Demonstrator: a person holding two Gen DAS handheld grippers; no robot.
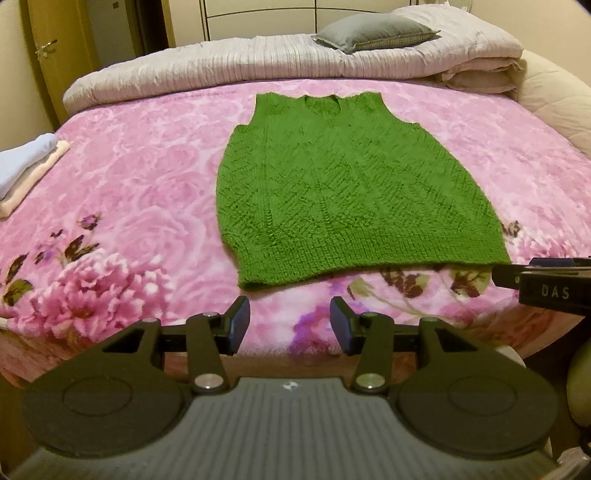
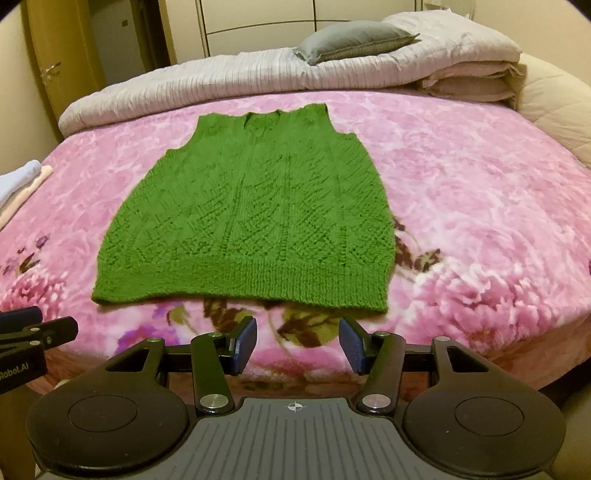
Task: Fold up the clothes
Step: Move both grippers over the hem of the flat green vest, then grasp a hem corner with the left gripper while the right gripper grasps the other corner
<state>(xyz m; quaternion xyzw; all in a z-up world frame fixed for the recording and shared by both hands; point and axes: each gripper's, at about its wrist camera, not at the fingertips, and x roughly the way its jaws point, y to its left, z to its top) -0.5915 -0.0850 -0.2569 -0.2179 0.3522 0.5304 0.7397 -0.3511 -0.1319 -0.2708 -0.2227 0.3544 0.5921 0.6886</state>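
Left gripper (image 1: 289,323): jaws apart, nothing between the blue pads (image 1: 238,320); it hangs level over the near edge of the bed, short of the vest hem at 12 o'clock.
Right gripper (image 2: 297,345): jaws apart, empty; same level, forward-pointing pose, vest hem at 12 o'clock. In the left wrist view its side shows at 3 o'clock.
Writing: "DAS" reads on the right gripper's side in the left wrist view; "Robot.AI" reads on the left gripper's body at 9 o'clock in the right wrist view.
Green knitted vest (image 1: 347,192): sleeveless, V-neck, diamond-textured body, ribbed hem; lies flat and unfolded on the blanket, hem toward the grippers, neck at the far end.
Floral blanket (image 1: 140,177): pink, rose print, covers the bed under the vest.
Folded clothes (image 1: 26,166): white piece stacked on a cream piece, at 9 o'clock on the blanket's edge, well apart from the vest.
Quilt (image 1: 229,68): pale, folded along the far side.
Grey pillow (image 1: 373,35): rests on the quilt at 1 o'clock.
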